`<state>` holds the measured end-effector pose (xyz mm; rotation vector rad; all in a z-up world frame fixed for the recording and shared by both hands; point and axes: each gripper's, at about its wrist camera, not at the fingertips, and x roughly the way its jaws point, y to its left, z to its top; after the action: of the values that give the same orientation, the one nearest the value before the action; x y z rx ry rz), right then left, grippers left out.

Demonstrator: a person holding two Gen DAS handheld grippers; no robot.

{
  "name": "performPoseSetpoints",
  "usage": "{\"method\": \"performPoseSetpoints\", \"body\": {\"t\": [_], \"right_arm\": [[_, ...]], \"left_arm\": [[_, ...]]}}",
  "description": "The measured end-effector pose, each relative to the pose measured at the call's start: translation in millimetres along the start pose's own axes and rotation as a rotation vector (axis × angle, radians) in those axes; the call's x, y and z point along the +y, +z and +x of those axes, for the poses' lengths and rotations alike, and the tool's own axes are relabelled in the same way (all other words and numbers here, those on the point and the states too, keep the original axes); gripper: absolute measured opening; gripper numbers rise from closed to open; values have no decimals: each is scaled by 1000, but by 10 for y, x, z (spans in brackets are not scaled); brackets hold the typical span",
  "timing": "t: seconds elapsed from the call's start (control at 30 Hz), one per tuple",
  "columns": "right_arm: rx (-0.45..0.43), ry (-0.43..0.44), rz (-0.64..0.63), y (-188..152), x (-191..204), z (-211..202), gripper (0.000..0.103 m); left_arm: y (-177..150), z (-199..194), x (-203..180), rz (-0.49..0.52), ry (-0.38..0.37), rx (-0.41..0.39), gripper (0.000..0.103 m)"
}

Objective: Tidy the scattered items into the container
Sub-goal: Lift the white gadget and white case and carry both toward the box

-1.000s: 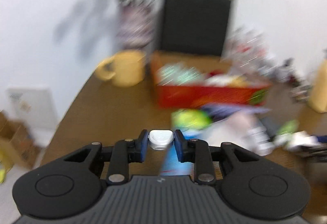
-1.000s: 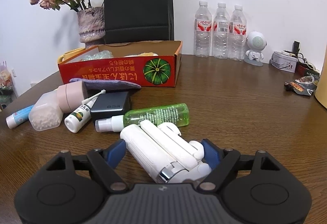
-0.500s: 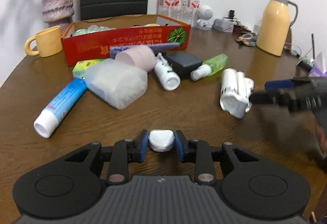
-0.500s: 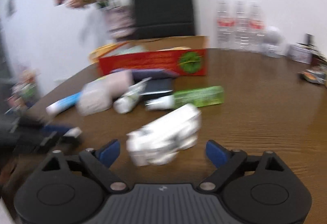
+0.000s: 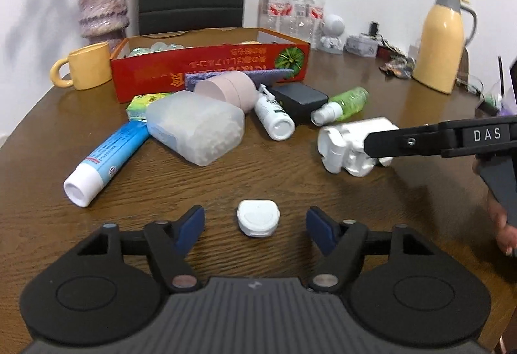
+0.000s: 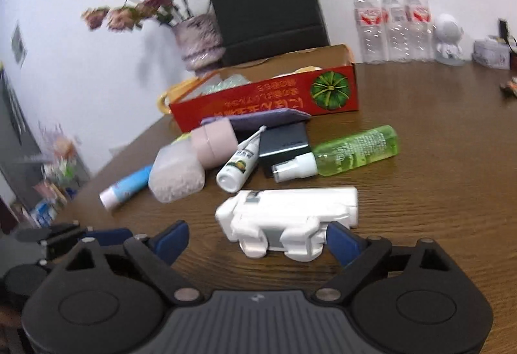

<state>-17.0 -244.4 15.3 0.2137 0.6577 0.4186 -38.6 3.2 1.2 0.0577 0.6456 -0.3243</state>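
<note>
Left tool opening; small white rounded case between jaws, untouched.

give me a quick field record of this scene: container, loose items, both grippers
container: red cardboard box at the back of the brown wooden table, already holding some items
loose items: blue-and-white tube, frosted plastic box of white beads, pink cylinder, small white bottle, black block, green spray bottle
left gripper: jaws opening, small white cap on the table between them, untouched
right gripper: open, white folded plastic device between its fingers, not clamped
</note>
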Motion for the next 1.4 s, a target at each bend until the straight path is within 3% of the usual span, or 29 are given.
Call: {"method": "performPoseSetpoints", "body": {"t": [0.13,0.2,0.27,0.37,0.43,0.53,0.63,0.73,0.9,1.03,1.4], "right_arm": [[56,-10,-46,18,84,33,93],[63,-12,-103,-10,175,13,93],[48,25,-123,-65,235,-60,91],[23,85,-138,-117,272,-228,89],[-45,103,-146,-107,226,-377,90],[-144,51,-119,-72,24,-441,98],[-55,18,-107,28,-171,-161,99],[34,67,-90,74,-244,75,96],[52,47,-158,-47,-53,13,89],[38,52,-199,-197,97,-164,86],[78,-137,-255,-85,255,187,88]], "left_arm": [[5,-13,4,-6,1,-8,44],[5,-21,18,-16,-4,-11,42],[3,-30,37,-31,-8,-13,32],[5,-34,58,-43,-14,-15,29],[6,-35,52,-42,-16,-14,29],[8,-32,17,-24,-20,-12,33],[6,-28,-21,-7,-22,-10,38],[1,-26,-46,6,-30,-7,47],[-8,-31,-65,4,-17,-8,42],[-17,-49,-39,-17,-13,-12,28],[-25,-55,-141,28,36,-6,35]]}}
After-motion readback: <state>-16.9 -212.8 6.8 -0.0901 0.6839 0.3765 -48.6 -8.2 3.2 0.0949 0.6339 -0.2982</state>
